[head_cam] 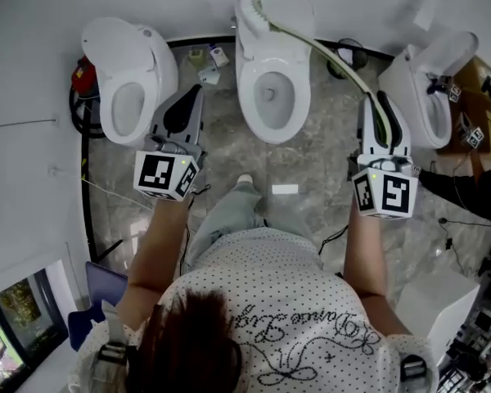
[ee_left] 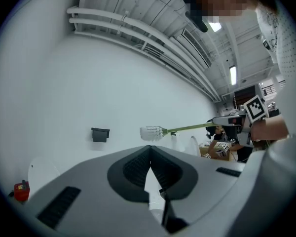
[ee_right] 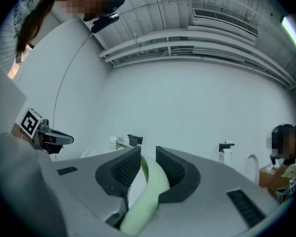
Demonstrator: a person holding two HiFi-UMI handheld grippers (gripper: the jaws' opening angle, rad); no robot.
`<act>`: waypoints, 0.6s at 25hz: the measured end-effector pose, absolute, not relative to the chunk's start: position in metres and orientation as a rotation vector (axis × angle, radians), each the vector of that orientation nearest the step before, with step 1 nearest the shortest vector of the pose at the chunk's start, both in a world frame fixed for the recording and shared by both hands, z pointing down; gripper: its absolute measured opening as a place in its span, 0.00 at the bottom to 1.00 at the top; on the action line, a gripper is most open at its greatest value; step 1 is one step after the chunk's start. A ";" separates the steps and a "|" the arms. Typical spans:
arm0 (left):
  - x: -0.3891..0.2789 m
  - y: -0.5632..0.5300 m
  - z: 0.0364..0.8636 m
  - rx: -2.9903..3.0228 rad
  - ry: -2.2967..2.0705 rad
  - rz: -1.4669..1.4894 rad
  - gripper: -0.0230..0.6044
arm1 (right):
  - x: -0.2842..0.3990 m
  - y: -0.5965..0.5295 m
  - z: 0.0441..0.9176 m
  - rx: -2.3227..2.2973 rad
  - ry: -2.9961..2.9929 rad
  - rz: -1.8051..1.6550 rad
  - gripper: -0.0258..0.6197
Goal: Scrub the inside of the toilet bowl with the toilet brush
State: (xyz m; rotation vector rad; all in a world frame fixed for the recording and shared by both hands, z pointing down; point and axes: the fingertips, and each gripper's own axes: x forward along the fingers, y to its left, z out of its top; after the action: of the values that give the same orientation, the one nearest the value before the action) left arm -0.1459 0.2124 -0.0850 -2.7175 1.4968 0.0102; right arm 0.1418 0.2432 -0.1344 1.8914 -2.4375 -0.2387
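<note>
The toilet brush (head_cam: 254,10) is held by its pale green handle (head_cam: 335,56) in the right gripper (head_cam: 382,109), whose jaws are closed narrowly on it. The white bristle head is placed at the far end of the middle toilet (head_cam: 247,88), over the raised lid rather than in the bowl. Scrubbing is therefore judged not yet begun, and the step in hand is the bringing of the brush to the bowl. For the next move, the head would have to be drawn nearer and lowered, with the handle tipped down, until the bristles are pressed against the inner wall. The left gripper (head_cam: 192,101) is kept to the left, between the left and middle toilets, its jaws pressed together on nothing. Only the head view shows the bowl and the brush's place over it. The clamp of the ribbed pads (ee_right: 123,169) on the handle is shown only in the right gripper view. The left gripper view alone shows the brush from the side, held roughly level in the air.
</note>
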 end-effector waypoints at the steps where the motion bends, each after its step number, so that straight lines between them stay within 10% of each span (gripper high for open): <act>1: -0.147 0.204 -0.085 -2.721 1.490 0.008 0.04 | 0.139 0.236 -0.133 1.888 -2.436 -0.234 0.21; 15: -0.132 0.128 -0.060 -2.754 1.578 -0.023 0.04 | 0.152 0.157 -0.108 1.769 -2.426 -0.190 0.21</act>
State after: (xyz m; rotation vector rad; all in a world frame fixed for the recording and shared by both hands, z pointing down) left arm -0.1323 0.1279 -0.0604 -2.7535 1.5776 -0.0235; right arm 0.1519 0.1574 -0.1084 1.7691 -2.4264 -0.1899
